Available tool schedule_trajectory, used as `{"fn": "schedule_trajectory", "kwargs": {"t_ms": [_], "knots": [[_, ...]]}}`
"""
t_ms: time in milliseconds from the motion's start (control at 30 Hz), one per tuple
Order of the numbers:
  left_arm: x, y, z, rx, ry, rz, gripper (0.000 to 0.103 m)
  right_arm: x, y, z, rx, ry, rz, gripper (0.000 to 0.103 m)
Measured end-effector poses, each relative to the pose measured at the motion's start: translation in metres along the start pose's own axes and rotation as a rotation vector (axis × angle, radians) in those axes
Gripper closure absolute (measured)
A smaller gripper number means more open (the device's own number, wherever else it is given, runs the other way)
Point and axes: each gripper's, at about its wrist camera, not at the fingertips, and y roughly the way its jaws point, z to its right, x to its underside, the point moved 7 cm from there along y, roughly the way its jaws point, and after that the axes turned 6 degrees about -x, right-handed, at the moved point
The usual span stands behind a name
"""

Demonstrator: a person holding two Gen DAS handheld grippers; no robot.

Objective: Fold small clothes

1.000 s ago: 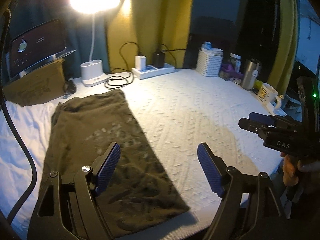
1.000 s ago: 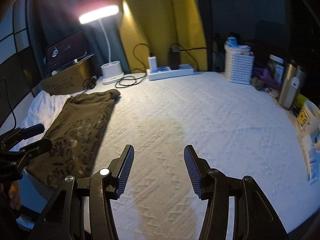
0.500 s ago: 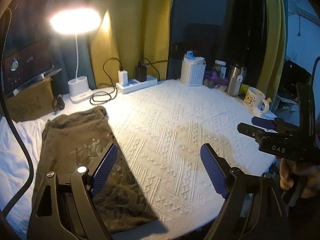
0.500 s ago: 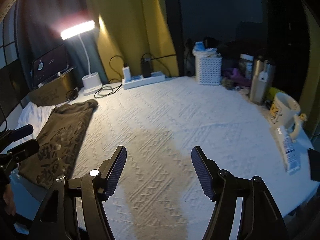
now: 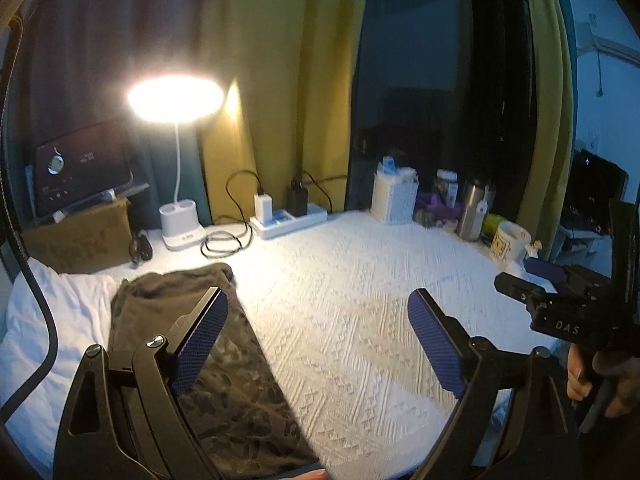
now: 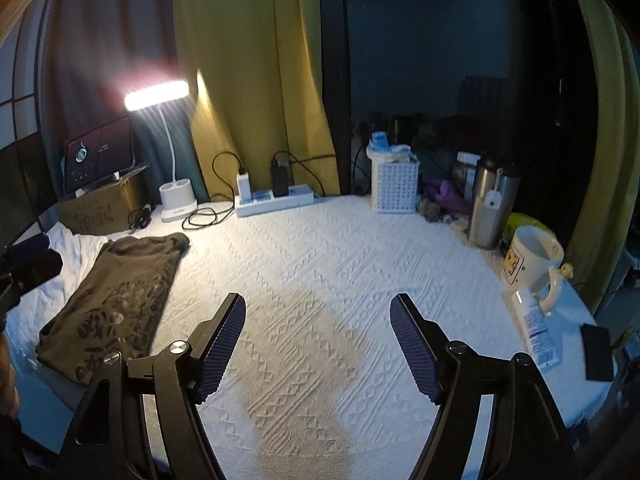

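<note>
Both tongs, left tongs [image 5: 318, 338] and right tongs [image 6: 318, 346], have lifted off the folded shirt [image 6: 116, 302], jaws opening, empty; I judge this fold finished

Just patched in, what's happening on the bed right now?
A person holds a gripper in each hand above a white textured bedspread. A dark olive patterned garment lies folded into a long strip at the left side, partly on a white cloth. Neither gripper touches it: the left gripper and the right gripper both have their jaws opening with nothing between them.
</note>
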Motion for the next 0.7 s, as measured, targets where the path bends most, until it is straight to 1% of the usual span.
{"fn": "schedule_trajectory", "kwargs": {"t_ms": [233, 467, 567, 700], "knots": [[-0.012, -0.018, -0.011, -0.063, 0.004, 0.072, 0.012, -0.017, -0.024, -0.009, 0.017, -0.032, 0.065, 0.026], [-0.025, -0.04, -0.023, -0.093, -0.025, 0.151, 0.012, -0.029, -0.044, -0.019, 0.017, -0.06, 0.114, 0.026], [-0.029, -0.05, -0.029, -0.121, -0.035, 0.182, 0.007, -0.034, -0.054, -0.025, 0.007, -0.07, 0.137, 0.025], [-0.034, -0.061, -0.041, -0.161, -0.048, 0.206, 0.006, -0.04, -0.065, -0.032, 0.001, -0.083, 0.162, 0.025]]}}
